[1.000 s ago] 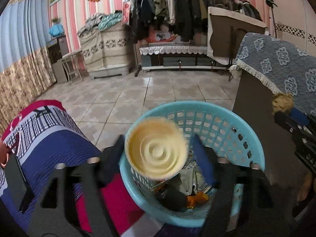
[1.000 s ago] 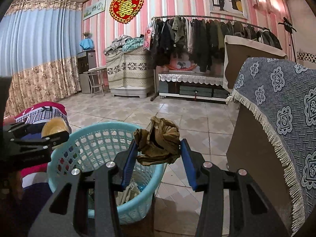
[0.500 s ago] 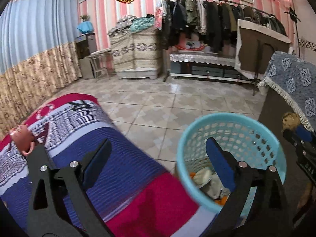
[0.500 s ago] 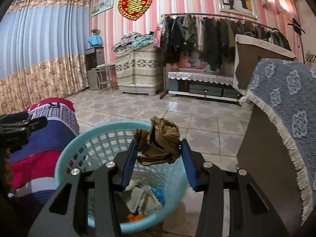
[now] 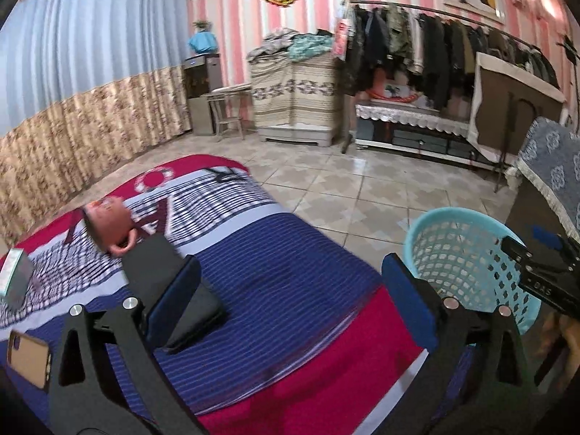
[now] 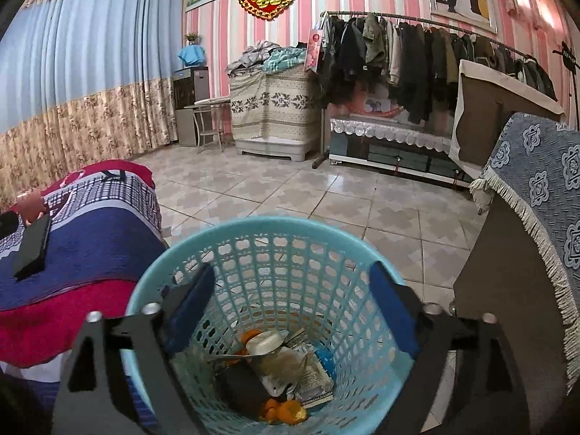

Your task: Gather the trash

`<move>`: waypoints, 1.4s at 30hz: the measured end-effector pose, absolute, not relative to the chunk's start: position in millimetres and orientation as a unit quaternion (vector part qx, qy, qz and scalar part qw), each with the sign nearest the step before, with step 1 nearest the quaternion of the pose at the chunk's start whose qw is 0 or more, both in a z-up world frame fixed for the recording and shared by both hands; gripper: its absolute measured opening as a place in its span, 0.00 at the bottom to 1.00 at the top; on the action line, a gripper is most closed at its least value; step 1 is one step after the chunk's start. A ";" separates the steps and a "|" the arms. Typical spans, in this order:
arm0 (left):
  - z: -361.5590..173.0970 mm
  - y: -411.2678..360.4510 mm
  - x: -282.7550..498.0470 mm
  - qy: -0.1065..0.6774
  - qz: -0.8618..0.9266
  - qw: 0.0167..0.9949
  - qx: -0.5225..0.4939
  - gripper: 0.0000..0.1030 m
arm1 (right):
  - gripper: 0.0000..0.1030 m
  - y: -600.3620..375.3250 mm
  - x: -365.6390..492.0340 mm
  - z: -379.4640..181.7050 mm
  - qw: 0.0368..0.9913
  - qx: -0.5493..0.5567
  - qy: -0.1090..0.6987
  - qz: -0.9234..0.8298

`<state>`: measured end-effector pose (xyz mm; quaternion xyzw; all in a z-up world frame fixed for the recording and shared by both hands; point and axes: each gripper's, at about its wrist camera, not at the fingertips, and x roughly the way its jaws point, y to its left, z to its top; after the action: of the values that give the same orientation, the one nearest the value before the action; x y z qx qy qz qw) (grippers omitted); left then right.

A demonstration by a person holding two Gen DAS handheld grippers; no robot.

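Note:
A light blue plastic basket [image 6: 275,224] stands on the floor beside the bed and holds trash: a paper cup [image 6: 264,342], orange peel [image 6: 286,411], wrappers and a dark lump. My right gripper [image 6: 290,311] is open and empty right over the basket's mouth. My left gripper [image 5: 290,297] is open and empty above the striped bedspread [image 5: 275,275]; the basket [image 5: 467,250] lies to its right there. The right gripper's body [image 5: 543,272] shows at that view's right edge.
On the bed lie a black wallet-like case [image 5: 181,290], a pink mug [image 5: 108,228] on its side, a small box [image 5: 14,275] and a phone [image 5: 27,359]. A cabinet with a blue-grey fringed cloth [image 6: 543,195] stands right of the basket. Tiled floor lies beyond.
The left gripper let the paper cup fall into the basket, opened and swung left over the bed. The right gripper moved over the basket and opened, dropping the brown crumpled wad.

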<state>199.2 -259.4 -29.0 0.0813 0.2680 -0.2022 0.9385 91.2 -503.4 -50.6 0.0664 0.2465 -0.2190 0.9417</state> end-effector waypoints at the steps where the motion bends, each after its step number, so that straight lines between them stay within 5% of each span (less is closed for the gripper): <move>1: -26.7 -250.4 197.0 0.271 -0.198 0.939 0.074 0.94 | 0.89 -499.3 87.5 -46.7 0.942 0.067 0.244 -0.220; 4: -18.3 -230.3 187.7 0.265 -0.186 0.944 0.067 0.94 | 0.96 -485.2 74.1 -35.0 0.943 0.067 0.240 -0.221; 28: 18.7 -51.0 28.2 0.220 -0.088 0.971 0.019 0.95 | 0.96 -265.6 -20.7 20.8 0.970 0.054 0.213 -0.105; 42: 21.2 -49.8 -18.3 0.173 -0.107 0.979 0.019 0.95 | 0.96 -228.0 -63.3 40.1 0.978 -0.001 0.175 -0.115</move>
<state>-18.3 -49.8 21.2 0.0190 0.1727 -0.1070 0.9790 -63.3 -228.0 40.1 -0.0007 0.1753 -0.1148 0.9778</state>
